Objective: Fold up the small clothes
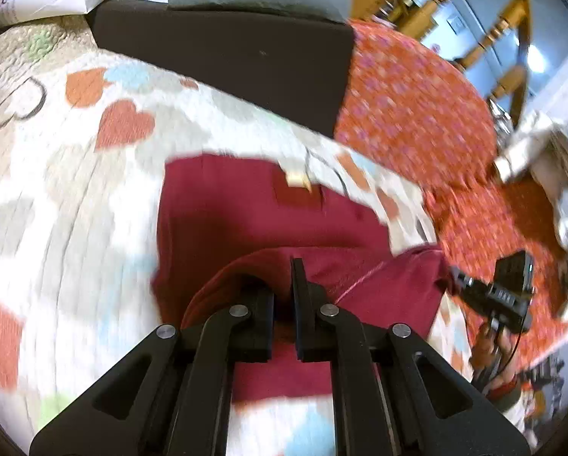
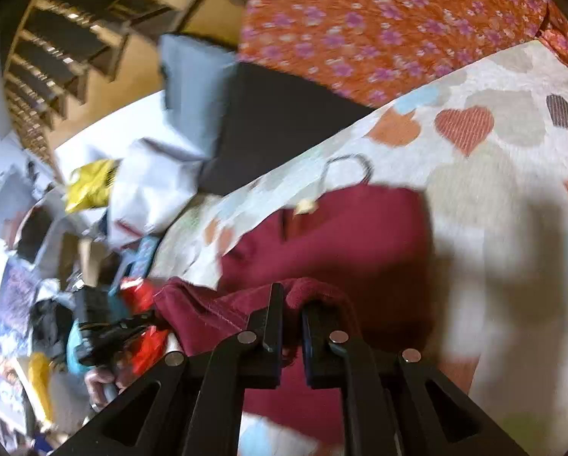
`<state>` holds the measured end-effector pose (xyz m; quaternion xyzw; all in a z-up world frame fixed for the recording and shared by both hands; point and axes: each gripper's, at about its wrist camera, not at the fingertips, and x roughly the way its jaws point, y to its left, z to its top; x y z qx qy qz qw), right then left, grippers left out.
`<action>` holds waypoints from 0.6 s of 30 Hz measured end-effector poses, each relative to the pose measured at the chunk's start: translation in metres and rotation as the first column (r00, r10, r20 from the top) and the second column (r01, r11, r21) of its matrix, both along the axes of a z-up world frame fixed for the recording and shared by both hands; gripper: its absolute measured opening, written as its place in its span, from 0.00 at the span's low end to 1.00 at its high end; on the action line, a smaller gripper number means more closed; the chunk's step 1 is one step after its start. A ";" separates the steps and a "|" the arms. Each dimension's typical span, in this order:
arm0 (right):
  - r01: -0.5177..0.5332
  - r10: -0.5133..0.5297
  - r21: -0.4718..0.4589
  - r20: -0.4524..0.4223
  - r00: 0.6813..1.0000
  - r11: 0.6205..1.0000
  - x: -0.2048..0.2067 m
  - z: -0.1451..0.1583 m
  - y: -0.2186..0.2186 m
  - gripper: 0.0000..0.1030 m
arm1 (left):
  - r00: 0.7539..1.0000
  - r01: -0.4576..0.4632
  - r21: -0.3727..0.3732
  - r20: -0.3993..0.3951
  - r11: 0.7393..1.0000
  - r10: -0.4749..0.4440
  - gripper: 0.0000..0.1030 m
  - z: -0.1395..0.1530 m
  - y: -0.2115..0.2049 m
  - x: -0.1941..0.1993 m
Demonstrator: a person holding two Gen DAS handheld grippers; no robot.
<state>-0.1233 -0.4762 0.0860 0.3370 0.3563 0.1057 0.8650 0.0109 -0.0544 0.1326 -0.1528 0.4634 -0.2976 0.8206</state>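
A dark red garment [image 1: 246, 209] lies on a white quilt printed with hearts [image 1: 75, 174], a pale label [image 1: 297, 180] at its far edge. Its near part is lifted and drawn over the flat part, the raised edge stretched between the two tools. The left tool [image 1: 282, 296] pinches that edge at one corner, its fingers pressed close with red cloth bunched between and over them. The right tool [image 2: 292, 317] pinches the other corner the same way, the cloth humped over its fingertips. In the left wrist view the right tool [image 1: 489, 292] shows at the garment's right end, touching the cloth. In the right wrist view the left tool [image 2: 109, 332] shows at the garment's left end. Both views are blurred. Beyond the quilt lie a dark cushion [image 1: 223, 53] and an orange flowered cloth [image 1: 409, 114], and a wooden chair [image 1: 504, 34] stands behind.
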 end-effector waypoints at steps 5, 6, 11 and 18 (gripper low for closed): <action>0.058 -0.058 0.013 -0.022 0.998 0.998 0.064 -0.027 -0.019 0.07 | 0.997 -0.072 0.022 -0.007 0.997 0.072 0.06 -0.023 -0.023 0.062; 0.063 -0.062 0.015 -0.020 0.998 0.998 0.075 -0.031 -0.022 0.07 | 0.996 -0.082 0.021 -0.021 0.996 0.083 0.06 -0.032 -0.026 0.075; 0.070 -0.071 -0.014 -0.065 0.995 0.997 0.116 -0.049 -0.033 0.09 | 0.994 -0.083 0.063 -0.066 0.995 0.087 0.06 -0.057 -0.017 0.093; 0.087 -0.087 -0.009 0.009 0.996 0.996 0.100 -0.036 -0.040 0.13 | 0.997 -0.051 -0.003 -0.057 0.999 0.051 0.11 -0.046 -0.007 0.095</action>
